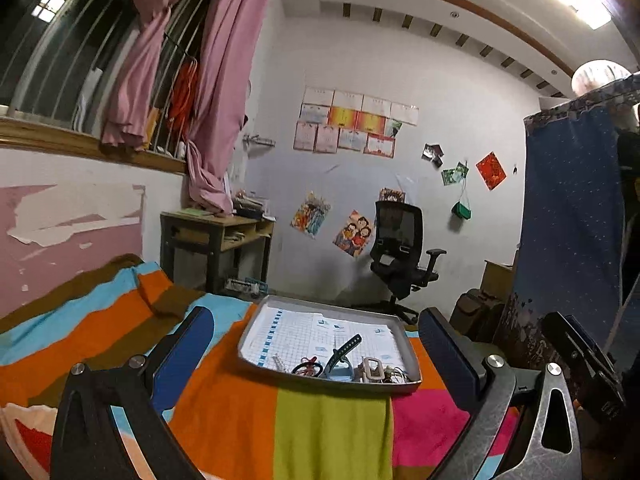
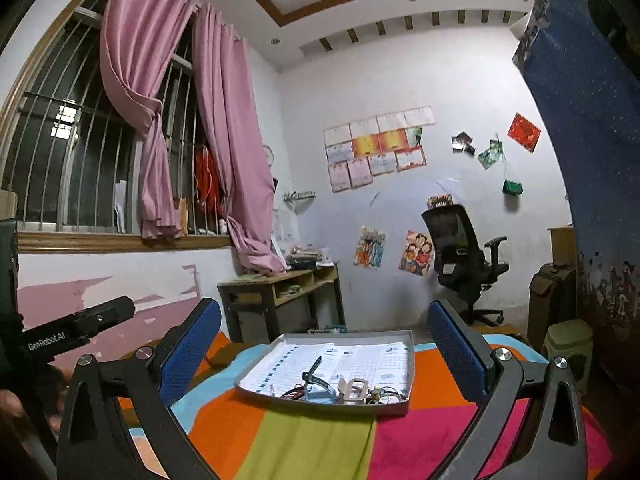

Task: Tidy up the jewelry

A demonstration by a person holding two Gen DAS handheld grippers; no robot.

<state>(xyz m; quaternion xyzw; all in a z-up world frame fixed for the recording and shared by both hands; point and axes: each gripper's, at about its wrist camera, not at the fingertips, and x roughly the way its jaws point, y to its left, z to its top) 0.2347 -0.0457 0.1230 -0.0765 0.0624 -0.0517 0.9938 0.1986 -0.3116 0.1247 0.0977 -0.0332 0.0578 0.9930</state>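
A grey tray (image 1: 248, 336) (image 2: 411, 360) lined with gridded paper lies on the striped bedspread. Jewelry is heaped along its near edge: a dark watch strap (image 1: 343, 350) (image 2: 313, 372), a red and black bracelet (image 1: 307, 368), a pale buckle piece (image 1: 372, 367) (image 2: 352, 388) and small trinkets (image 2: 386, 394). My left gripper (image 1: 316, 356) is open, its blue pads wide apart, short of the tray's near edge with nothing between them. My right gripper (image 2: 324, 350) is open too, held back from the tray and empty. The other gripper's black body (image 2: 76, 330) shows at the left of the right wrist view.
The bedspread (image 1: 332, 436) has orange, green and pink stripes. A wooden desk (image 1: 216, 236) stands under the window with pink curtains (image 2: 224, 128). A black office chair (image 1: 400, 256) and a blue starry curtain (image 1: 572, 220) stand at the right. A green stool (image 2: 568, 344) sits nearby.
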